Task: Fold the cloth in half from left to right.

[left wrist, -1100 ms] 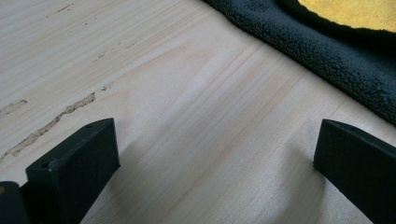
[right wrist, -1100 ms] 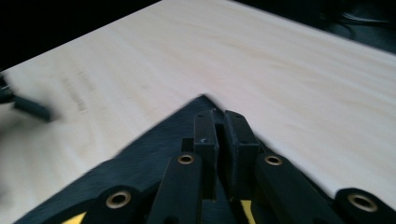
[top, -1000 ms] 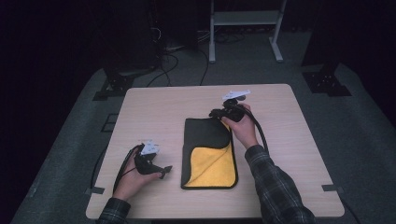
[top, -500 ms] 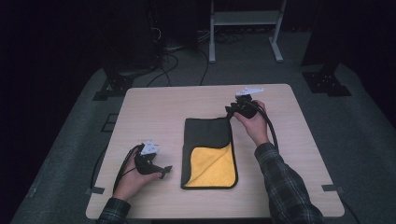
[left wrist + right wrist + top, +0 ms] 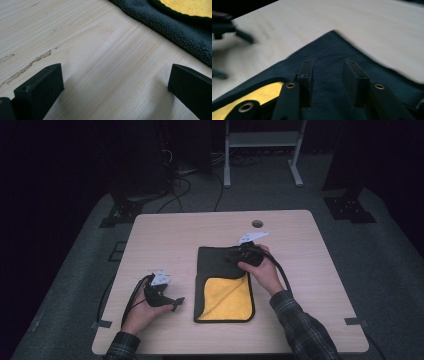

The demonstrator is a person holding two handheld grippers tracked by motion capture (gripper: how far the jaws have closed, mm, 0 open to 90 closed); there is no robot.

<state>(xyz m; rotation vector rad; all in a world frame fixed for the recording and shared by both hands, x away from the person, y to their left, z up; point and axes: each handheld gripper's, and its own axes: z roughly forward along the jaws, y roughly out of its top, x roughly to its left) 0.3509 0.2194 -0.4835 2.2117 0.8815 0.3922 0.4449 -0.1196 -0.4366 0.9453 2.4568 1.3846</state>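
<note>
A folded cloth (image 5: pixel 220 270), dark grey outside with its yellow inner face (image 5: pixel 227 296) turned up at the near end, lies flat in the middle of the table. My right gripper (image 5: pixel 232 257) hovers low over the cloth's far right part, pointing left across it. In the right gripper view its jaws (image 5: pixel 328 63) have just been opening and stand apart above the dark fabric (image 5: pixel 352 42), with nothing between them. My left gripper (image 5: pixel 176 302) rests on the wood left of the cloth. Its jaws (image 5: pixel 115 75) are wide open over bare table, the cloth's edge (image 5: pixel 175 30) just beyond.
The light wooden table (image 5: pixel 310 270) has a round cable hole (image 5: pixel 257 223) near its far edge. A white metal stand (image 5: pixel 260 140) and floor cables (image 5: pixel 185 175) lie behind the table. Bare wood stretches left and right of the cloth.
My right hand swung out past the cloth's far right corner, then came back down and left over the cloth, jaws parting. The left hand and the cloth stayed put.
</note>
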